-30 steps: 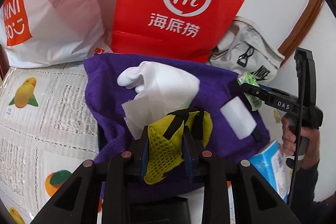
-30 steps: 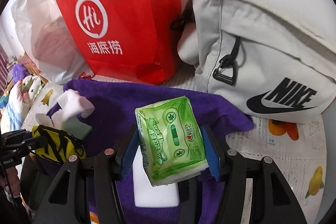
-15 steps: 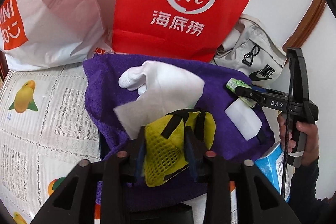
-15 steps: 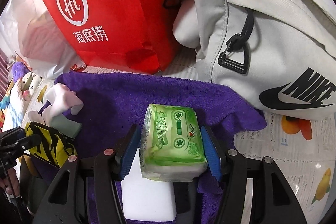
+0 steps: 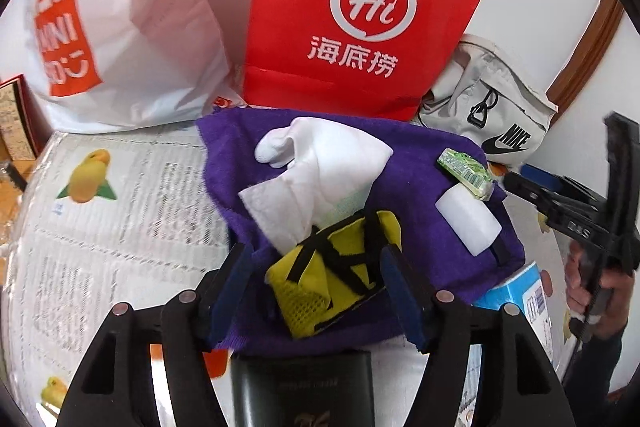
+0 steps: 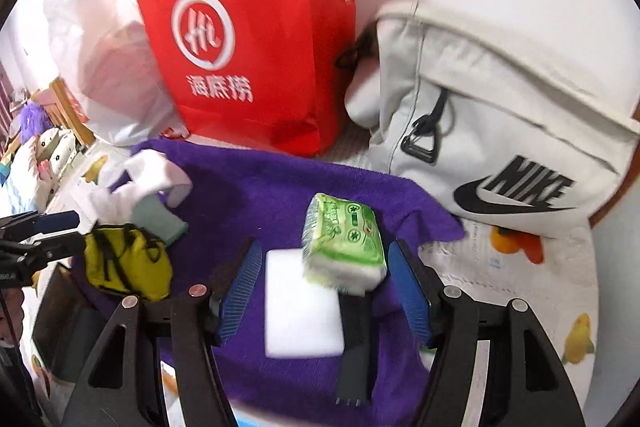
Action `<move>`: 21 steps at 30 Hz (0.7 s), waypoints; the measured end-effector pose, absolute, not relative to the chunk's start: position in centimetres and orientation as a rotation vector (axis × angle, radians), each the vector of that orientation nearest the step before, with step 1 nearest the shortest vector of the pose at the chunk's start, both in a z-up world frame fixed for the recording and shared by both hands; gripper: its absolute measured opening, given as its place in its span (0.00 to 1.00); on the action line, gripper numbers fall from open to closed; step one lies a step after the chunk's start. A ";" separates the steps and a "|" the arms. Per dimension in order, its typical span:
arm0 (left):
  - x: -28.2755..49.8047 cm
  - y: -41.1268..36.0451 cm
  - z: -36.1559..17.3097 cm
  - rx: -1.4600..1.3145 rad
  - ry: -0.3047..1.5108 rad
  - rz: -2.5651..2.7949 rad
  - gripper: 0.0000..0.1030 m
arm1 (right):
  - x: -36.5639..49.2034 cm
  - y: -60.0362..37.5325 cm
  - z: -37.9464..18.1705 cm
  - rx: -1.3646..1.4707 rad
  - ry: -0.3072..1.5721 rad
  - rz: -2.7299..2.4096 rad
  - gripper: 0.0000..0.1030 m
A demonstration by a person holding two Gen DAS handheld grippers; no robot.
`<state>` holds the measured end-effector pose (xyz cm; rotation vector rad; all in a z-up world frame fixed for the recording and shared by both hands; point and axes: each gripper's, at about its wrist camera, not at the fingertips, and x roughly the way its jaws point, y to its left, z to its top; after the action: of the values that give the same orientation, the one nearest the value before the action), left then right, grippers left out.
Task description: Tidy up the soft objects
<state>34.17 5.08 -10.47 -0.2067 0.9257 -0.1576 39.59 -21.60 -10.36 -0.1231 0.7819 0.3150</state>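
Both tongs have just spread: the left tongs [image 5: 316,287] freed the yellow mesh pouch [image 5: 336,267] and the right tongs [image 6: 324,291] the green tissue pack [image 6: 344,239] onto the purple towel [image 6: 280,187], so both placements look finished.

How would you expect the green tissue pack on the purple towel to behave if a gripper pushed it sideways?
The green tissue pack would probably slide, since its plastic wrapper looks glossy. It leans on the white sponge block, so it may tip off that edge. It looks soft and light, so it would likely dent rather than resist.
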 end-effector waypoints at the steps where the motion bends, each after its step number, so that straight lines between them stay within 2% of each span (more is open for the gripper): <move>1: 33.6 5.2 -10.1 -0.207 0.917 -0.153 0.63 | 38.6 -21.7 -9.9 -0.119 0.767 0.311 0.64; 11: 27.1 6.4 -7.7 -0.194 0.848 -0.121 0.63 | 28.1 -22.1 -8.0 -0.053 0.726 0.330 0.64; 18: 23.1 7.6 -8.3 -0.203 0.851 -0.092 0.63 | 22.4 -18.3 -11.0 -0.041 0.789 0.432 0.64; 21: 21.8 8.5 -8.8 -0.214 0.859 -0.091 0.63 | 21.2 -16.4 -12.6 -0.021 0.817 0.454 0.67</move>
<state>21.83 8.48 -8.84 -0.2142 0.8593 -0.0908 21.24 -16.39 -12.60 -0.0209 0.8167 0.4544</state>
